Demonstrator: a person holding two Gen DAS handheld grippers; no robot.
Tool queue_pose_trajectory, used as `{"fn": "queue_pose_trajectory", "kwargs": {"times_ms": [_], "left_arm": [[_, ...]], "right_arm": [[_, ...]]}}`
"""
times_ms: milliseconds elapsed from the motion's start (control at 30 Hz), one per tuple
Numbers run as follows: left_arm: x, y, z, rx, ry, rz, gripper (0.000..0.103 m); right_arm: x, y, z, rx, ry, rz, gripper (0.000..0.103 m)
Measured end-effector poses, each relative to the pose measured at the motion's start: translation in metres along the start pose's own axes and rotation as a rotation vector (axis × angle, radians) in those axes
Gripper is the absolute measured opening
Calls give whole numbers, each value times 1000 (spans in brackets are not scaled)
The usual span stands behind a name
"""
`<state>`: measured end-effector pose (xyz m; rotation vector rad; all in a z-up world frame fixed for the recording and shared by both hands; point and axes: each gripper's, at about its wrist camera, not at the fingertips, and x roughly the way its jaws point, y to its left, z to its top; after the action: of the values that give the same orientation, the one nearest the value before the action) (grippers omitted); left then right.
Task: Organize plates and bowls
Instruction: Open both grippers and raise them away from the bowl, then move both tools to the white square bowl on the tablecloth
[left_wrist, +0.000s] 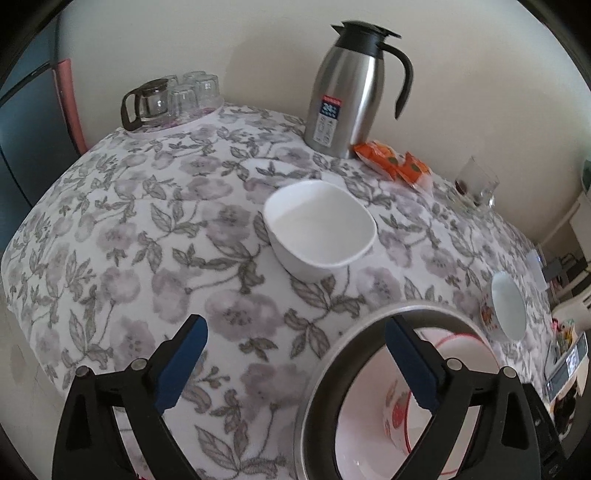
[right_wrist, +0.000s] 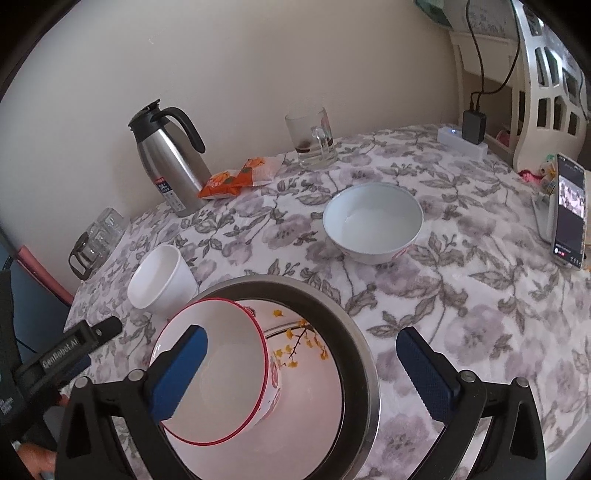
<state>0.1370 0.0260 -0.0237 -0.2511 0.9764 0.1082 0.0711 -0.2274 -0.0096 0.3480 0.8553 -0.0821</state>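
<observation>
My landmark is the steel-rimmed basin, which sits at the near edge of the bench under a flowered cloth. Inside it lies a red-rimmed bowl, tilted, its printed outside against the basin's pale floor.

My right gripper hangs over the basin with its blue pads spread wide; the left pad is over the red-rimmed bowl's mouth, the right pad beyond the basin's rim, and nothing is pinched. My left gripper is also spread and empty, one pad over the cloth left of the basin, the other over the basin's inside.

Just beyond the basin stands a plain white bowl, apart from its rim. A round bowl with a printed outside stands farther off to the right. Behind them, by the wall, are a steel jug, orange snack packets beside it and a glass mug.

Only the left view shows clearly the upturned glasses and glass pot at the far left corner. Only the right view shows a phone propped at the right edge, a white power strip with a charger, and part of the left gripper's body.
</observation>
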Motion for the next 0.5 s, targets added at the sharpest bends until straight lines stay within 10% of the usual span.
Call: {"fn": "queue_pose_trajectory", "kwargs": {"times_ms": [500], "left_arm": [[-4,30,34,-97,-107,3,97]], "right_arm": [[-21,17,12,-25,-128,41,103]]}}
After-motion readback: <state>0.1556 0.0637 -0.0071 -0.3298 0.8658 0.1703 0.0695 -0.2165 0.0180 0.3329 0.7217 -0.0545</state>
